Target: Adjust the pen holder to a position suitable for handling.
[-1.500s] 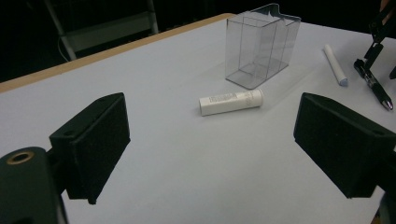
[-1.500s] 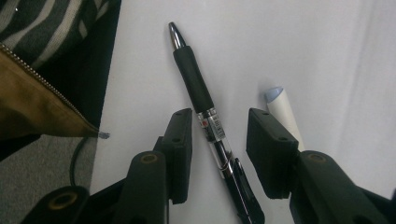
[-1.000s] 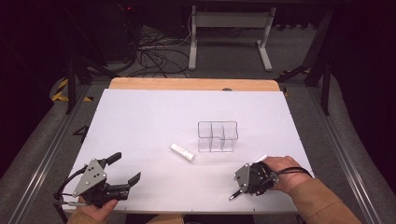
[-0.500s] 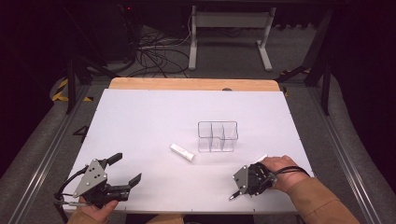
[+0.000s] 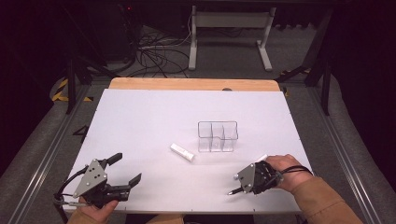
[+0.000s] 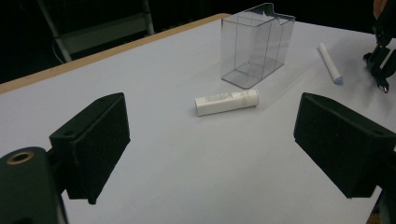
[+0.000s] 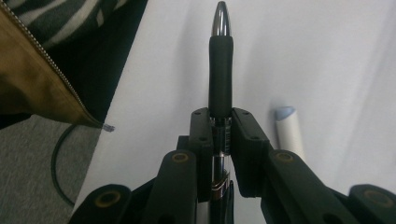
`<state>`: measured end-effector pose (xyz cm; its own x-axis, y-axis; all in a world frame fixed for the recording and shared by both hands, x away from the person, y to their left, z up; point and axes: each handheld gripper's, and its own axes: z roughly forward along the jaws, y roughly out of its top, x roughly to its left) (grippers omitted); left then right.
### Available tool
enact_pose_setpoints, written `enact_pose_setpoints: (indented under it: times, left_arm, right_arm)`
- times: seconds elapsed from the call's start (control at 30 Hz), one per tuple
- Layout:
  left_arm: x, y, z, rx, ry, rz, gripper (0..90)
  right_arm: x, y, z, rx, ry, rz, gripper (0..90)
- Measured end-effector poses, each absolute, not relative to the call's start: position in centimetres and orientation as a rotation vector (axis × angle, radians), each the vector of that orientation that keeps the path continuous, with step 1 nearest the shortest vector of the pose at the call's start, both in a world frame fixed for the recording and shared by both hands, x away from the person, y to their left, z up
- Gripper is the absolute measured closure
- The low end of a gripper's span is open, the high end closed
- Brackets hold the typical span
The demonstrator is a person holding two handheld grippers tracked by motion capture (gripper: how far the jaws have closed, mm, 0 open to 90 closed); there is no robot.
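At the near edge of the white table [image 5: 140,116], a person holds a two-jaw gripper in each hand. The right gripper [image 7: 219,123], near the front right, has just been closing its jaws and now clamps a black pen [image 7: 220,70] between its pads. The pen lies along the jaws, with its rubber grip and silver tip sticking out past them. In the high view, the tip points toward the front edge of the table. The hold sits on the smooth, narrow barrel, so the pen could swivel or slide in the pads when it is lifted or tipped.

Just beside this gripper lies a white marker [image 7: 288,133] with a pale blue end. A sideways sweep of the jaws could knock it and set it rolling.

The left gripper [image 5: 126,170] rests at the front left with its jaws wide apart and nothing between them.

Farther in, near the middle of the table, a white tube [image 6: 226,101] lies on its side. Being round, it would roll at a nudge.

Just beyond it stands a clear plastic organizer [image 5: 217,136], upright, divided into compartments that look empty. It appears light. If the pen goes in there, a tip that catches the rim or a divider could shove or topple it, and the long pen could lean out.
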<state>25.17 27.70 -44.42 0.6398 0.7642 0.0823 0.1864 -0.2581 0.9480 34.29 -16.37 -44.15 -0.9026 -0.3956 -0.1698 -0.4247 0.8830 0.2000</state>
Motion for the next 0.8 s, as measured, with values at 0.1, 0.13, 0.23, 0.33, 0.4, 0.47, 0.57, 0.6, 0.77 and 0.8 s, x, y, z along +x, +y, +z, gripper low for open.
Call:
enact_pose_setpoints:
  times: [0.1,0.13,0.23,0.33,0.4,0.47,0.57,0.6,0.77,0.8]
  left_arm:
    - [25.2,27.7,-44.4,1.786,0.766,0.677,11.4]
    - [25.2,27.7,-44.4,1.786,0.766,0.676,11.4]
    - [25.1,27.6,-44.4,1.784,0.767,0.675,11.4]
    - [25.2,27.6,-44.4,1.783,0.77,0.674,11.4]
    - [25.2,27.7,-44.4,1.783,0.77,0.673,11.5]
    - [25.2,27.7,-44.4,1.781,0.771,0.675,11.4]
    - [25.1,27.7,-44.4,1.782,0.77,0.678,11.5]
    - [25.1,27.7,-44.4,1.78,0.773,0.675,11.4]
    - [25.2,27.7,-44.4,1.78,0.774,0.673,11.5]
    - [25.2,27.7,-44.4,1.78,0.773,0.673,11.4]
  right_arm:
    - [34.1,-16.7,-43.3,-0.614,2.91,0.391,79.5]
    - [34.0,-16.8,-43.1,-0.612,2.906,0.398,79.5]
    - [34.0,-16.9,-42.8,-0.607,2.89,0.402,79.5]
    - [33.8,-16.9,-42.3,-0.569,2.885,0.46,79.4]
    - [33.8,-17.0,-42.2,-0.561,2.877,0.48,79.4]
    - [33.8,-17.1,-41.5,-0.528,2.849,0.545,79.4]
    - [33.7,-17.2,-41.0,-0.508,2.827,0.6,79.3]
    - [33.7,-17.2,-40.7,-0.491,2.823,0.637,79.3]
    - [33.6,-17.3,-39.4,-0.432,2.757,0.814,79.3]
    - [33.6,-17.2,-39.0,-0.399,2.735,0.867,79.3]
